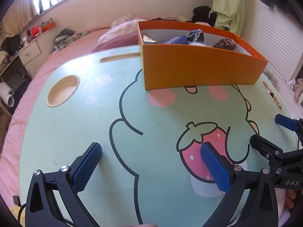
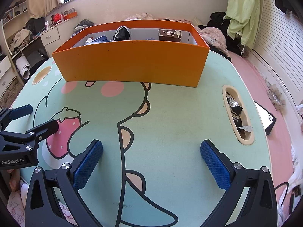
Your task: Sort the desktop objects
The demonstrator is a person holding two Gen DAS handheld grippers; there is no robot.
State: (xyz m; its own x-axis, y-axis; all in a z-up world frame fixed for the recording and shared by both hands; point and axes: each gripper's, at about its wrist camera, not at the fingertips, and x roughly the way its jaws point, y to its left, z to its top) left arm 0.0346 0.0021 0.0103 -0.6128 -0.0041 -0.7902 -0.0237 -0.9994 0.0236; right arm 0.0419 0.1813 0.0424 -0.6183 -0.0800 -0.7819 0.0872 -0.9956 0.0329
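- Left wrist view: my left hand-held gripper (image 1: 151, 167) hangs low over the near part of the desk (image 1: 79, 132), its blue fingers (image 1: 86, 167) spread wide with nothing between them.
- The orange box (image 1: 198, 68) sits well ahead and a little to the right, at the far side of the desk. Inside it I see a brown carton (image 1: 226, 44), a dark blue packet (image 1: 175, 40) and a dark cloth bundle (image 1: 197, 35).
- My right hand-held gripper (image 1: 269, 134) shows at the right edge, near mine, also spread.
- Right wrist view: my right hand-held gripper (image 2: 151, 167) is empty, fingers (image 2: 215, 167) wide apart above the dinosaur print.
- The orange box (image 2: 132, 64) stands straight ahead, well apart from the fingertips, with the brown carton (image 2: 170, 35) at its right end.
- A side slot (image 2: 237, 111) on the right of the desk (image 2: 180, 123) holds crumpled wrappers (image 2: 234, 107).
- The left hand-held gripper (image 2: 37, 117) pokes in from the left, open.
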